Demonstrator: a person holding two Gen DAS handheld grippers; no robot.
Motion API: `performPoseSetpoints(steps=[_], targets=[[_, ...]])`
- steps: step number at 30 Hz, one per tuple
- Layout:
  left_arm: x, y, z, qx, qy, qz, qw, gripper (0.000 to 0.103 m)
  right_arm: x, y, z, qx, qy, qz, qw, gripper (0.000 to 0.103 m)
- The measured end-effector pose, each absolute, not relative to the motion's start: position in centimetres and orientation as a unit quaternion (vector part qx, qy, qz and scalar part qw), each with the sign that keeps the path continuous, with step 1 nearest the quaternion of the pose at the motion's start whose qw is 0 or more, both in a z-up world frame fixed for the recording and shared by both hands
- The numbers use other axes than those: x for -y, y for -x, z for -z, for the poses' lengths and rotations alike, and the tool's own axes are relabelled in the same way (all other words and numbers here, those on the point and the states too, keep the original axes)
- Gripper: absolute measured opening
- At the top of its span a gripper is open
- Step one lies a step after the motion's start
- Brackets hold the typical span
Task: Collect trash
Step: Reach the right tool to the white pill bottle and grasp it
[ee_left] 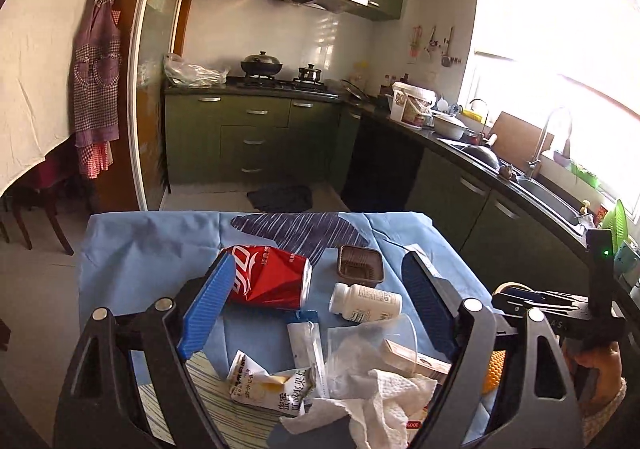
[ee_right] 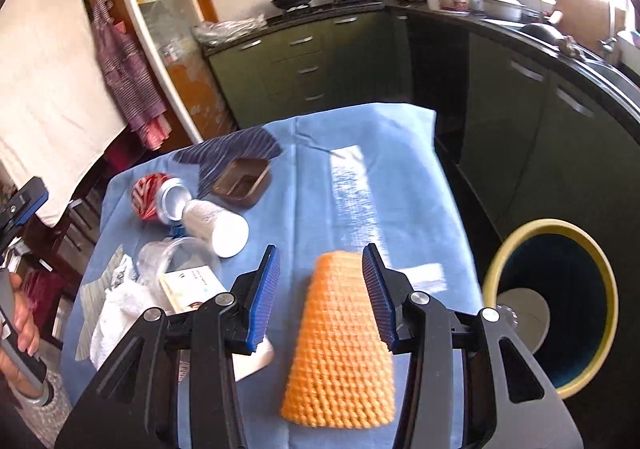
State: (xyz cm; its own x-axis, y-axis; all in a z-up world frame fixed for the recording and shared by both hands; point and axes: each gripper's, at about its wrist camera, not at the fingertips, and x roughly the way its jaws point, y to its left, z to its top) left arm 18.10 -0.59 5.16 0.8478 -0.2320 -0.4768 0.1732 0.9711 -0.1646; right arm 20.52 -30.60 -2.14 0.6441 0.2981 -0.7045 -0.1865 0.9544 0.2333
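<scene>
My left gripper (ee_left: 316, 305) hangs open and wide over a heap of trash on the blue tablecloth (ee_left: 140, 245). Below its jaws lie a crushed red can (ee_left: 268, 277), a white pill bottle (ee_left: 366, 303), a brown plastic tray (ee_left: 360, 265), a snack wrapper (ee_left: 268, 389), a clear cup (ee_left: 368, 341) and crumpled tissue (ee_left: 380, 401). Nothing is between the pads. My right gripper (ee_right: 322, 297) is half open over an orange foam net (ee_right: 340, 349). Its right pad is at the net's edge and its left pad stands apart from it.
A yellow-rimmed bin (ee_right: 552, 309) with a dark inside stands on the floor right of the table. Green kitchen cabinets (ee_left: 256, 145) and a counter with a sink (ee_left: 540, 189) run behind and to the right. A chair (ee_left: 36, 205) stands at the left.
</scene>
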Motion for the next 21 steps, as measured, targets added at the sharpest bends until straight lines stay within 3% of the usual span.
performPoseSetpoints(steps=[5, 12, 21], targets=[[0.4, -18.0, -4.4, -0.252, 0.059, 0.102, 0.960, 0.083, 25.7, -24.0, 3.2, -0.411, 0.013, -0.214, 0.886, 0.043], [-0.2, -18.1, -4.2, -0.244, 0.049, 0.084, 0.965, 0.084, 22.6, -29.5, 4.3, -0.460, 0.009, -0.320, 0.829, 0.043], [-0.6, -18.4, -3.8, -0.251, 0.049, 0.086, 0.963, 0.085, 17.2, -33.1, 6.3, -0.518, 0.124, -0.335, 0.777, 0.043]])
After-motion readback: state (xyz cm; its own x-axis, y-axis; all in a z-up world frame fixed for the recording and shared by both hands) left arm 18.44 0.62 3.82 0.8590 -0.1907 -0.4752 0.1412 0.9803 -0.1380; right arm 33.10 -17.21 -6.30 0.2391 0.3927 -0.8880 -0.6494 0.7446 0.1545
